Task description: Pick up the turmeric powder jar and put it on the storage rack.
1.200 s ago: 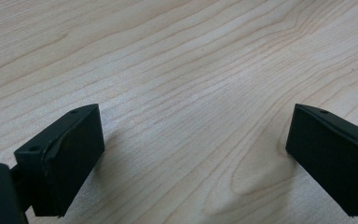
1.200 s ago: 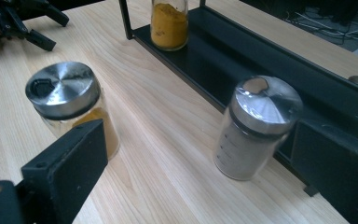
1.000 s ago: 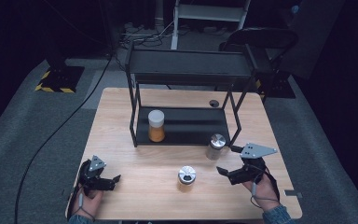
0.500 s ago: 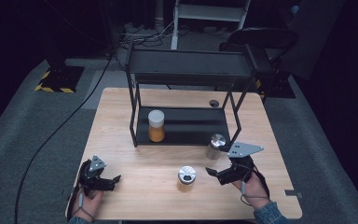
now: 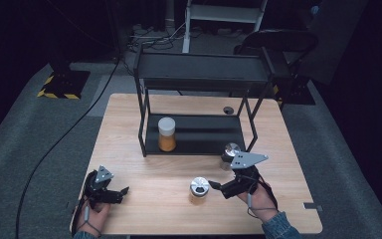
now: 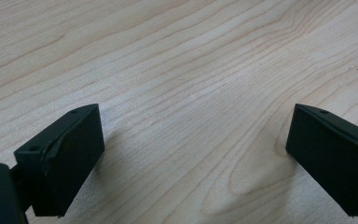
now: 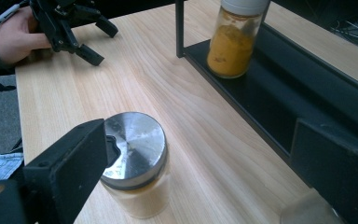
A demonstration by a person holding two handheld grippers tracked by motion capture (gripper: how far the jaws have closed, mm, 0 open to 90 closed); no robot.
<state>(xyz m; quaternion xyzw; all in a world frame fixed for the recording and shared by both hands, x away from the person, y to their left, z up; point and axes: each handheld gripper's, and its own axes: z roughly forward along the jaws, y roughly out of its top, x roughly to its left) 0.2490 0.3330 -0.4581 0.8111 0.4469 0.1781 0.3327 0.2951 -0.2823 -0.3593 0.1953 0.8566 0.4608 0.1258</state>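
Observation:
A small glass jar with a metal lid (image 5: pixel 198 190) (image 7: pixel 135 163) stands on the wooden table (image 5: pixel 144 174) near its front middle. My right gripper (image 5: pixel 218 188) (image 7: pixel 200 154) is open just to the right of it, with its left jaw beside the lid and not touching it. A second metal-lidded jar (image 5: pixel 230 154) stands behind that gripper, at the rack's front right leg. On the lower shelf of the black rack (image 5: pixel 204 74) a white-lidded jar of orange powder (image 5: pixel 167 133) (image 7: pixel 235 37) stands upright. My left gripper (image 5: pixel 120 191) (image 6: pixel 191 140) rests open at the front left over bare wood.
The rack takes up the table's back half; its top shelf is bare. A small round hole (image 5: pixel 228 110) sits in the table behind the rack. A cable (image 5: pixel 64 139) runs over the grey floor to the left. A black chair (image 5: pixel 278 40) stands behind the table.
My right gripper has moved left and slightly forward, from the table's right side toward the front-middle jar. The left gripper and the jars have not moved.

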